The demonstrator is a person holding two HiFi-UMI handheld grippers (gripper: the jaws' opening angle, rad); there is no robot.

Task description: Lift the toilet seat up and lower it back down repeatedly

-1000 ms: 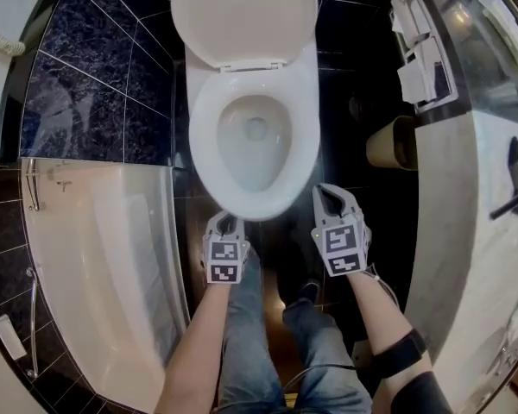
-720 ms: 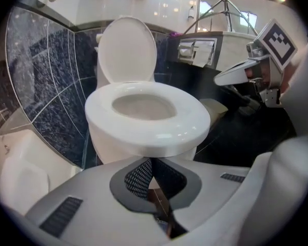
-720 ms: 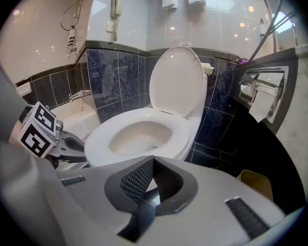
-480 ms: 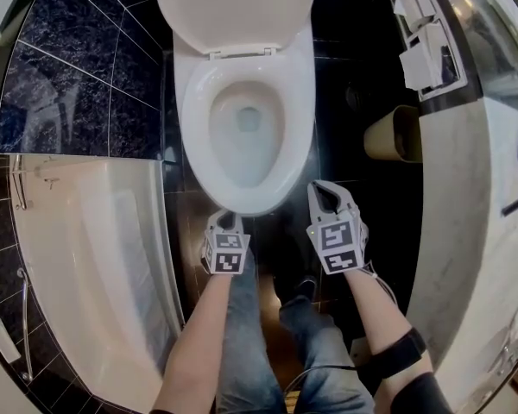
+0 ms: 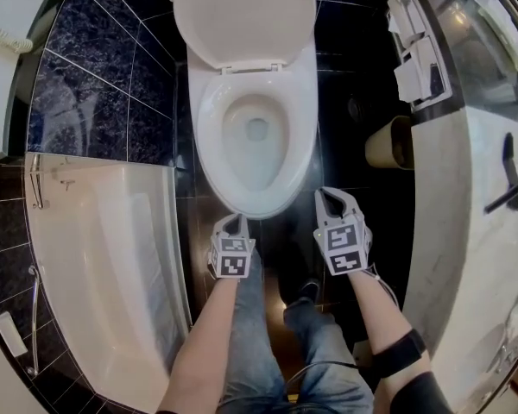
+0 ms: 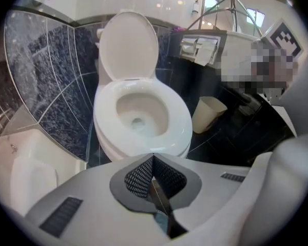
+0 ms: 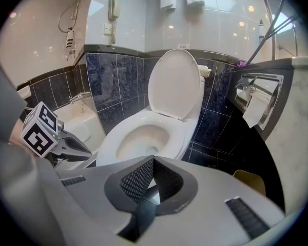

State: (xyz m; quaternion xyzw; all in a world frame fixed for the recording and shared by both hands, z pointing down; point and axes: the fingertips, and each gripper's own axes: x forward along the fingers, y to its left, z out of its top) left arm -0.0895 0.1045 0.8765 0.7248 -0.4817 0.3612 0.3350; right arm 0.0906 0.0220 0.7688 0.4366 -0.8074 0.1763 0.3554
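The white toilet (image 5: 255, 136) stands ahead of me on the dark tiled floor. Its oval lid (image 5: 244, 15) is upright against the wall, and the seat ring (image 6: 143, 137) seems to lie flat on the bowl. My left gripper (image 5: 233, 222) hovers just before the bowl's front rim, shut and holding nothing. My right gripper (image 5: 329, 195) hangs to the right of the front rim, also shut and holding nothing. In the left gripper view (image 6: 153, 159) and the right gripper view (image 7: 153, 161) the pads meet at a point with nothing between them. Neither gripper touches the toilet.
A white bathtub (image 5: 95, 266) fills the left side. A beige waste bin (image 5: 388, 143) sits right of the toilet, below a paper holder (image 5: 419, 59). A marble counter (image 5: 479, 231) runs along the right. My legs in jeans (image 5: 328, 352) stand behind the grippers.
Only the head view has swayed a little. Both grippers keep their places before the bowl, and the toilet stands as before.
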